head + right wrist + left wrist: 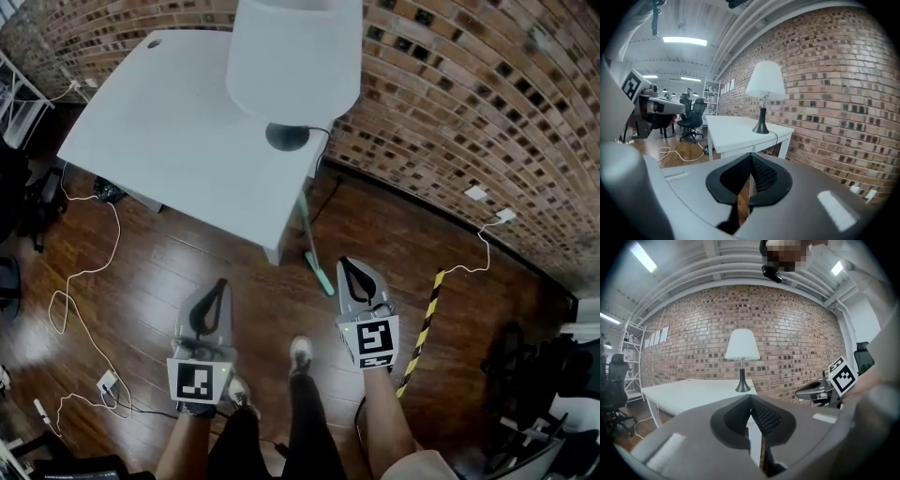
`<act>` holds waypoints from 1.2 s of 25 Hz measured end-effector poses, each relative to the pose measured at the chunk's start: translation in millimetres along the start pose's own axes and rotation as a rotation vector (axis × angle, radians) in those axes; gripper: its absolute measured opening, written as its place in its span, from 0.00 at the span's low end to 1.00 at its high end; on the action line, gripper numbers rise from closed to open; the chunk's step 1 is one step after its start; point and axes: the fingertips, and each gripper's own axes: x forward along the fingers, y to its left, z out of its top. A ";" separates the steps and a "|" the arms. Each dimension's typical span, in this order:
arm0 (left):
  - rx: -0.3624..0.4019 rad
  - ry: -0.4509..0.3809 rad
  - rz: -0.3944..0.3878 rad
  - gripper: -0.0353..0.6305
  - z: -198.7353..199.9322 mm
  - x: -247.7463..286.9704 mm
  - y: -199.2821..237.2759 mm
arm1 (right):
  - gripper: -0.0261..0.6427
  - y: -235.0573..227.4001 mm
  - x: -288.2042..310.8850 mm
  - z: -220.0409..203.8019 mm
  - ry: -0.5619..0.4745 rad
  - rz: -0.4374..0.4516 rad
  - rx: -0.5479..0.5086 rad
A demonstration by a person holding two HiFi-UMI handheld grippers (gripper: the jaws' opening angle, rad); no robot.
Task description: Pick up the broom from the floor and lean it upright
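Head view: I hold my left gripper [219, 284] and my right gripper [350, 264] over the wooden floor [187, 272]. Each has its jaws together with nothing between them. The broom [319, 274] is at 12 o'clock from my right gripper and apart from it. Its green head sits on the floor by the near corner of the white table [159, 131], and its thin handle runs up against that corner. One lamp [291, 56] stands on the table. One yellow-and-black striped strip [424, 323] lies at 3 o'clock from the right gripper, and a white cable [89, 272] loops at 9 o'clock from the left one. Only this view shows the broom, the strip and my two shoes [300, 354].

Left gripper view: my pads meet at the tips and are clamped on nothing. The table and lamp are at 12 o'clock before the brick wall [693, 324], and my right gripper shows at 3 o'clock.

Right gripper view: these jaws are closed and empty too. The lamp and table are at 12 o'clock, an office chair [695, 118] is at 10 o'clock, and my left gripper shows at 9 o'clock.
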 end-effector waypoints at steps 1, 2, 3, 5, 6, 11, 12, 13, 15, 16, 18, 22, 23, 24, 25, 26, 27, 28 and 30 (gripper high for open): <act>0.012 -0.018 -0.004 0.05 13.5 -6.6 3.7 | 0.06 1.2 -13.4 14.3 -0.009 -0.011 0.000; 0.027 -0.042 -0.007 0.05 27.1 -14.7 7.9 | 0.06 2.9 -28.5 27.9 -0.014 -0.022 -0.001; 0.038 -0.071 -0.009 0.05 40.9 -24.1 12.1 | 0.06 5.3 -44.8 42.0 -0.019 -0.036 0.000; 0.039 -0.113 -0.019 0.05 67.8 -46.0 18.8 | 0.06 12.9 -78.0 73.4 -0.046 -0.071 0.009; 0.035 -0.128 -0.022 0.05 80.6 -57.6 22.2 | 0.06 17.7 -93.5 89.9 -0.065 -0.092 0.015; 0.047 -0.178 -0.030 0.05 131.6 -117.4 31.7 | 0.06 52.9 -159.1 157.7 -0.154 -0.173 0.067; 0.054 -0.181 -0.040 0.05 137.9 -127.9 29.4 | 0.06 61.4 -171.1 167.4 -0.167 -0.184 0.073; 0.064 -0.183 -0.054 0.05 144.2 -137.3 26.7 | 0.06 70.1 -182.2 176.7 -0.180 -0.197 0.081; 0.081 -0.188 -0.082 0.05 156.6 -155.5 22.2 | 0.06 88.0 -201.9 193.6 -0.206 -0.215 0.104; 0.086 -0.192 -0.094 0.05 162.2 -166.0 20.5 | 0.06 97.5 -211.2 200.5 -0.214 -0.218 0.112; 0.082 -0.200 -0.110 0.05 169.6 -188.9 19.2 | 0.06 115.6 -230.5 210.5 -0.219 -0.218 0.114; 0.066 -0.237 -0.127 0.05 186.8 -225.6 14.6 | 0.06 128.9 -274.2 226.1 -0.243 -0.236 0.116; 0.060 -0.251 -0.130 0.05 192.4 -233.2 12.1 | 0.06 130.0 -285.0 228.7 -0.250 -0.240 0.117; 0.056 -0.264 -0.136 0.05 198.5 -239.9 9.0 | 0.06 131.1 -294.9 231.7 -0.257 -0.244 0.114; 0.057 -0.279 -0.143 0.05 205.1 -245.4 5.1 | 0.06 132.0 -303.9 235.5 -0.263 -0.248 0.107; 0.062 -0.296 -0.150 0.05 211.2 -250.5 0.8 | 0.06 132.4 -312.0 239.3 -0.273 -0.255 0.097; 0.069 -0.311 -0.155 0.05 216.0 -255.4 -3.4 | 0.06 132.5 -319.5 242.4 -0.285 -0.266 0.087; 0.073 -0.325 -0.159 0.05 219.2 -260.1 -7.1 | 0.06 132.5 -326.1 244.1 -0.297 -0.277 0.079; 0.075 -0.340 -0.162 0.05 221.9 -267.9 -13.5 | 0.06 131.8 -335.9 243.0 -0.314 -0.293 0.079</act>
